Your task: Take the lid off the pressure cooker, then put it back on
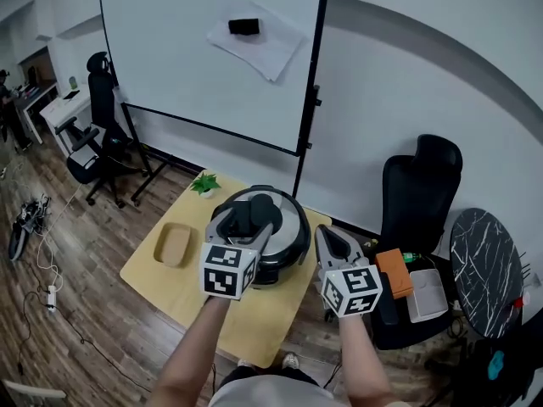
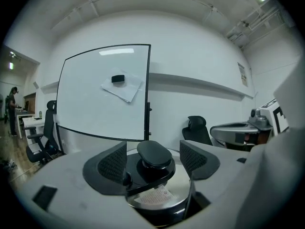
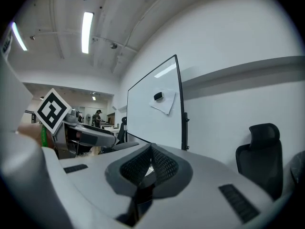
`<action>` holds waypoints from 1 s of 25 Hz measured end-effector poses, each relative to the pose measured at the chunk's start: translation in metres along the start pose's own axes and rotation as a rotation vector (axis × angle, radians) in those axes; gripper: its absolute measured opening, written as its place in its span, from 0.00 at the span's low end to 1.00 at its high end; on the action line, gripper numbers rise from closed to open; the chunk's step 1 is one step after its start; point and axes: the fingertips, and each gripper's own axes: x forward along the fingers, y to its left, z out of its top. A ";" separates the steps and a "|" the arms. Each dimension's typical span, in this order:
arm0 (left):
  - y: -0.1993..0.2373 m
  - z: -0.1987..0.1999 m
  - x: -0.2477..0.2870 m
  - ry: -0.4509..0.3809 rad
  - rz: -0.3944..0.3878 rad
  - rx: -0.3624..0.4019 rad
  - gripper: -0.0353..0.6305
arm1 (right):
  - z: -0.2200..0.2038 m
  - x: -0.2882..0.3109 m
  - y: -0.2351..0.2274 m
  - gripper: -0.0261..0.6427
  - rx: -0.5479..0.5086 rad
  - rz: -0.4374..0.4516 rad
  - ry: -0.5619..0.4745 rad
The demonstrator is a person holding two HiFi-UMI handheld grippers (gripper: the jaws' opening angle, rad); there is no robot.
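Two jaws of the left gripper stood apart, flanking the knob on the lid. The right gripper, beside the pressure cooker, was closed on nothing.

Head view overhead, others low, level, whiteboard shared

lid: bright metal, smooth and glossy.
knob on top: black plastic, smooth, slight sheen.
label on lid: paper, matt.
left gripper body: grey plastic, matt.
pads: dark, finely ribbed.
tabletop: pale wood look, matt.
tray near left edge: pale wood look, matt.
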 end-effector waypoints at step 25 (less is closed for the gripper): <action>0.007 -0.040 0.078 0.390 0.200 0.024 0.54 | -0.001 -0.012 -0.050 0.04 0.060 0.032 -0.042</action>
